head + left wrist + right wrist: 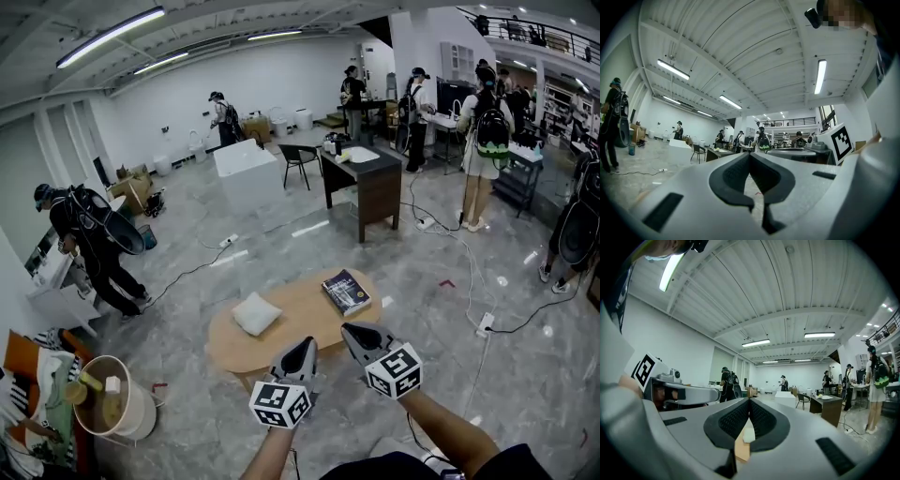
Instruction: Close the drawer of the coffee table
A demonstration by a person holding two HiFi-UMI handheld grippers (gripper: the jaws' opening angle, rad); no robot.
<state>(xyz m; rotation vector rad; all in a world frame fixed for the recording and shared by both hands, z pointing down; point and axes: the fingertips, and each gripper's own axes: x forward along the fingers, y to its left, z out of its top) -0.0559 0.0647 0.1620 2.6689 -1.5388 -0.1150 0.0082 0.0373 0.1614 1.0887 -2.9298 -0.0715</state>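
Left gripper (pixel 306 347) and right gripper (pixel 351 331): grey bodies are lined with black ribbed jaws; each is topped by a white cube (pixel 280 404) printed with black square markers.

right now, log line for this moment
left gripper: shut, empty | right gripper: shut, empty | coffee table: book, pillow on top | drawer: not seen

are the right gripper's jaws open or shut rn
Shut and empty: the right gripper has its jaw tips touching in its own view; only the coffee table shows through the gap beneath.

Pillow (pixel 256 313) left on coffee table (pixel 302 317), book (pixel 346 292) right, desk (pixel 372 180) behind
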